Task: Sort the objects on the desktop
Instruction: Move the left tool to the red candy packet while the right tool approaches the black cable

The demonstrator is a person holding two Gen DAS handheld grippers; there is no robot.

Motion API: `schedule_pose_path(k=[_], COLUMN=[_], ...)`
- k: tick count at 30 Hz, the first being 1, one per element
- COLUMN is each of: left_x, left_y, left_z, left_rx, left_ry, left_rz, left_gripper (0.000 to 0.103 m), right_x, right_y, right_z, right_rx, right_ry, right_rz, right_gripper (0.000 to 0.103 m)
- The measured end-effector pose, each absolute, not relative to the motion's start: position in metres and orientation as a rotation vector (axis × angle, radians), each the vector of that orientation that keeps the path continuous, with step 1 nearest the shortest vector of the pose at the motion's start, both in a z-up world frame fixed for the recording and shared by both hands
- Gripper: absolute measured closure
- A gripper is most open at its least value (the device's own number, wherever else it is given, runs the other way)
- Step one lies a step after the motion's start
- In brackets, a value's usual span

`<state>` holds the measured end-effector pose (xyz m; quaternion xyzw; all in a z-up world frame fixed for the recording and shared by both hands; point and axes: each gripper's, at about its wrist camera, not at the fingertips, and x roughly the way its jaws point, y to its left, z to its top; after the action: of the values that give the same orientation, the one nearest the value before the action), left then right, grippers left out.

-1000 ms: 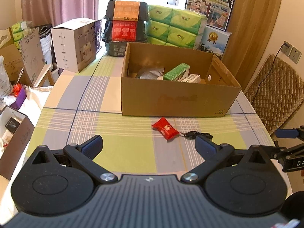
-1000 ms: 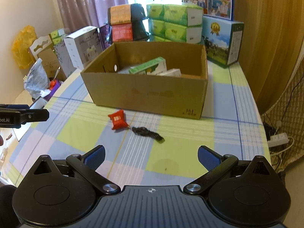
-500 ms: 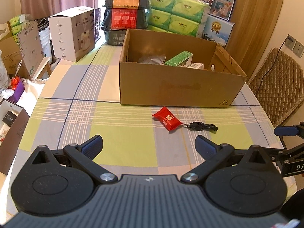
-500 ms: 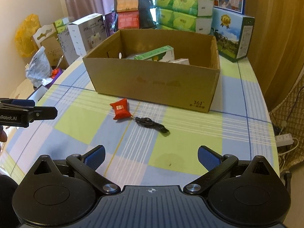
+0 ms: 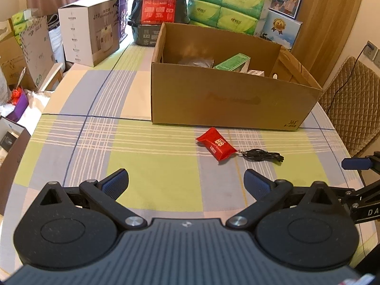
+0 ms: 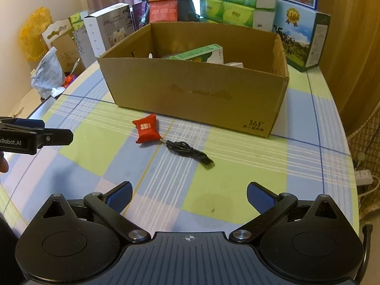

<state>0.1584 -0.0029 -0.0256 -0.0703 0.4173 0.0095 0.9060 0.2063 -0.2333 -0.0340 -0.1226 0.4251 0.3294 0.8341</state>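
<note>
Both tongs gape above a crinkled red packet (image 5: 216,145).

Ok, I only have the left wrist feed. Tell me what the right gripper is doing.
Observer: The right gripper is open and empty. It is above the tablecloth, short of the black cable.
Operator: Report anything off the table on the right.
Observer: A white power strip lies on the floor past the tablecloth's right edge.
Operator: Now the far left.
Observer: A yellow plastic bag sits beyond the tablecloth's far left corner.
</note>
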Motion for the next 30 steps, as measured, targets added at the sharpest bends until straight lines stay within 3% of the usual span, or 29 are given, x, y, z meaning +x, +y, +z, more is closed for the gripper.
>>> schedule_pose_path(k=[3, 8, 30], left_x=[0.165, 0.178, 0.228], left_y=[-0.001, 0.002, -0.007], left_z=[-0.032, -0.047, -0.101], left_rx=[-0.149, -0.167, -0.207], left_ry=[0.857, 0.850, 0.817], left_rz=[0.025, 0.035, -0.056], left_gripper=[0.002, 0.002, 0.002], right_x=[0.210, 0.222, 0.269], right_y=[-0.229, -0.222, -0.184], right_z=[-0.039, -0.054, -0.118], right_rx=[-0.281, -0.311, -0.483], right_ry=[0.870, 0.834, 0.721], right_rz=[0.726, 0.771, 0.962], right_gripper=[0.003, 0.019, 0.059])
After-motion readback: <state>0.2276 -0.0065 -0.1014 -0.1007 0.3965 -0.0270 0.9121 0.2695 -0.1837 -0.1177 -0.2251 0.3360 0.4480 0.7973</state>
